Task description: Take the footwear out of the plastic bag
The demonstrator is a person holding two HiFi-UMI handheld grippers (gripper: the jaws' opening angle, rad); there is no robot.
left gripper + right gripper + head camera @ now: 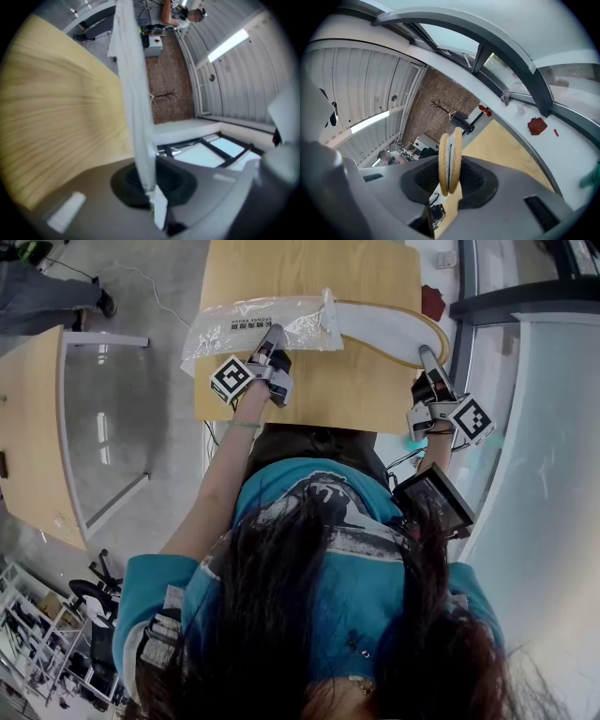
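The flat white slippers with tan edges (384, 329) are laid long-ways across the pale wooden counter (309, 268), from left to right. Their left end is at the mouth of the clear plastic bag (246, 324). Their right end sticks out near the counter's right edge. How much is inside the bag cannot be told.

The right tool (427, 356) is clenched on that free right end, with both thin soles pressed between its jaws. The left tool (272, 334) is pinched shut on the bag's thin film, to the left of the slippers.

So the slippers are nearer the right hand. A pull is probably needed straight along their length, to the right, while the bag is held back.
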